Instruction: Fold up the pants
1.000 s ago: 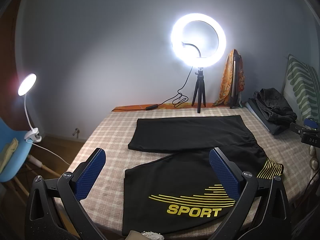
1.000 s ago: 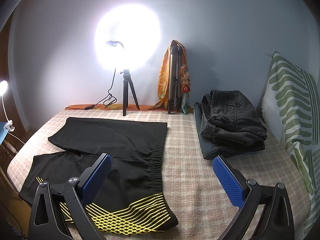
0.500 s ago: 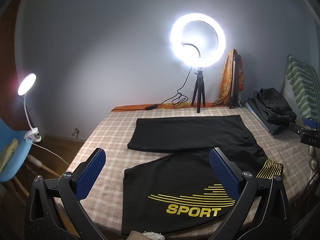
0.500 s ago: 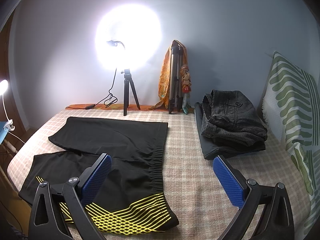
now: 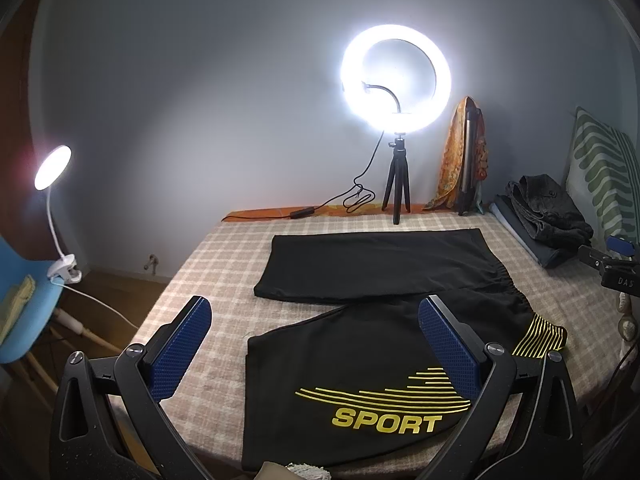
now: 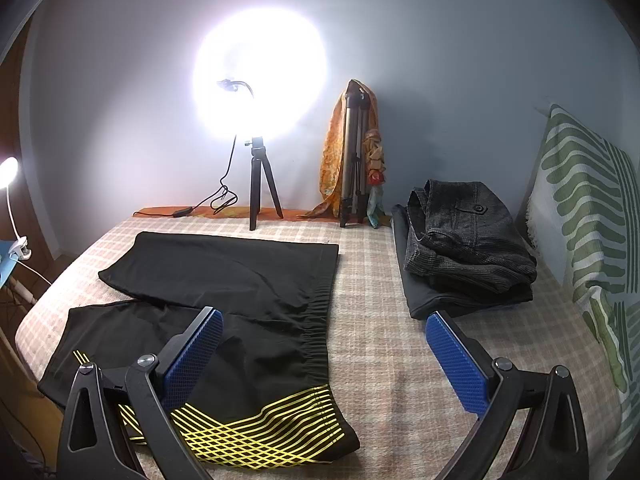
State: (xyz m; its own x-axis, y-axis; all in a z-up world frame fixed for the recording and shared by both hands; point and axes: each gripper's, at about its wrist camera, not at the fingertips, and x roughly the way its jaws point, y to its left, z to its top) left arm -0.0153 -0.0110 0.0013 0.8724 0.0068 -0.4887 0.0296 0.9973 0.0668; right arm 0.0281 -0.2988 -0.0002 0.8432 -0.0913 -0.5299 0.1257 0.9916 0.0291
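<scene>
Black sport pants (image 5: 360, 360) with yellow stripes and a yellow SPORT print lie spread flat on the checked bedspread (image 5: 224, 264). One leg reaches toward the wall, the other toward the near edge. In the right wrist view the pants (image 6: 248, 300) lie left of centre, with the elastic waistband running down to a yellow-striped corner. My left gripper (image 5: 316, 344) is open and empty, hovering above the near leg. My right gripper (image 6: 324, 356) is open and empty, above the waistband area. The right gripper also shows at the far right of the left wrist view (image 5: 612, 264).
A pile of folded dark clothes (image 6: 464, 248) lies at the back right. A ring light on a tripod (image 5: 396, 128) and a second tripod draped with an orange scarf (image 6: 352, 160) stand by the wall. A green-patterned pillow (image 6: 588, 208) is at the right. A clip lamp (image 5: 52, 208) on a blue chair stands left.
</scene>
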